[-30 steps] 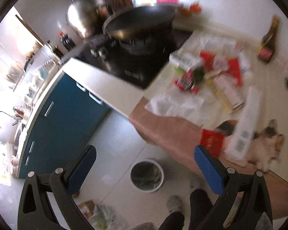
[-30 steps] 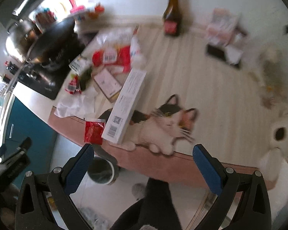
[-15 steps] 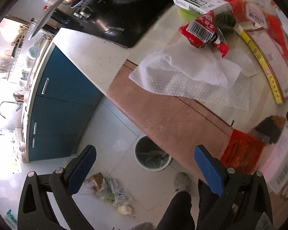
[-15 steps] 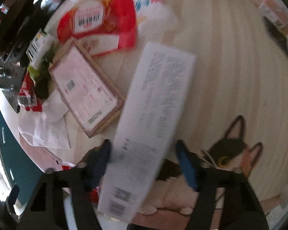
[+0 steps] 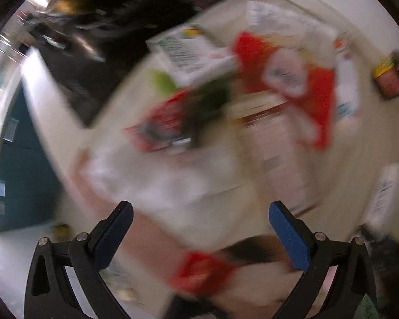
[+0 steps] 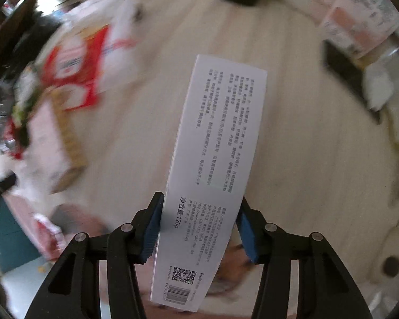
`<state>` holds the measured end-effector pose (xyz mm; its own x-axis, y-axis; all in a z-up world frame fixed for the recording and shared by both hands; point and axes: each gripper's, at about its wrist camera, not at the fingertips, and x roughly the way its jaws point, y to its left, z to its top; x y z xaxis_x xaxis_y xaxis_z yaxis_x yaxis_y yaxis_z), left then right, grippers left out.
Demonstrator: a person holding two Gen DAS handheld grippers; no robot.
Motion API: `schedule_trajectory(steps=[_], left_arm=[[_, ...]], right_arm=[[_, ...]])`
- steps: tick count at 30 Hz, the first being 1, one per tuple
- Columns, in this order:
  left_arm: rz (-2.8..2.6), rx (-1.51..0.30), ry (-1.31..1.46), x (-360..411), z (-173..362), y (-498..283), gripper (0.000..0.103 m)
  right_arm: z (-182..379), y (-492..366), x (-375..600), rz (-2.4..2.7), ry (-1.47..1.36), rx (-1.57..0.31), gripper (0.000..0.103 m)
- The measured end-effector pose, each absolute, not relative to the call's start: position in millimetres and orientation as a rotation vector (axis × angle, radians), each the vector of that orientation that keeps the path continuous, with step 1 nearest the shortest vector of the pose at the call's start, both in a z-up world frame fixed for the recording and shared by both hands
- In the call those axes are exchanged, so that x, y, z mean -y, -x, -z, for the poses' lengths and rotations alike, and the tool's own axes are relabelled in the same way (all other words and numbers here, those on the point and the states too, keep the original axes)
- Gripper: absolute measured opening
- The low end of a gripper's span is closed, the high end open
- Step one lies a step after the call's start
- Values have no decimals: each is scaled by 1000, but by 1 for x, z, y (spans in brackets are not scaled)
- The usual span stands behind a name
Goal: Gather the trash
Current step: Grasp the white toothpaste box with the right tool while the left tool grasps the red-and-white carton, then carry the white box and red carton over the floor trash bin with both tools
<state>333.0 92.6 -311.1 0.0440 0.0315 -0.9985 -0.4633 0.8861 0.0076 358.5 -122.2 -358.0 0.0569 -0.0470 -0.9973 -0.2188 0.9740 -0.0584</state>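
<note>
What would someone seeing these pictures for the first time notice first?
The long white box printed with black text and a barcode fills the middle of the right wrist view, pinched at its lower part by the right claw. In the blurred left wrist view, the open left claw faces a heap of red and white wrappers on the counter.

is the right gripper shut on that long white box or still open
Shut on it: the right gripper has both blue fingers pressed against the long white box.
</note>
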Motion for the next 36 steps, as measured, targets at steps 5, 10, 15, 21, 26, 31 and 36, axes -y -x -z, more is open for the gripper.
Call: schedule_trajectory(steps=[5,10,15,21,26,31,36], left_arm=[[-288,-1591,501,-76,347,-380,102],[-323,-1671,436,-64,379,-397,91],[-282,-1631,230,-39,372,-390,65],[-202,-1624,37,-6,377,-345,63],[-220,-1615,64,-7,389,-331,69],[-194,-1604,112,-32,390,-325,59],[-188,-1527,41,-14,360,-313,58]], right_arm=[[380,-383,138,-72,204,-1546,51],[386,-393,147,-45,209,-1565,52],[379,-384,151,-52,228,-1574,62],[391,-359,147,-68,251,-1605,56],[404,-354,143,-69,211,-1589,49],[406,-343,149,-89,201,-1572,49],[385,-339,172,-103,176,-1508,49]])
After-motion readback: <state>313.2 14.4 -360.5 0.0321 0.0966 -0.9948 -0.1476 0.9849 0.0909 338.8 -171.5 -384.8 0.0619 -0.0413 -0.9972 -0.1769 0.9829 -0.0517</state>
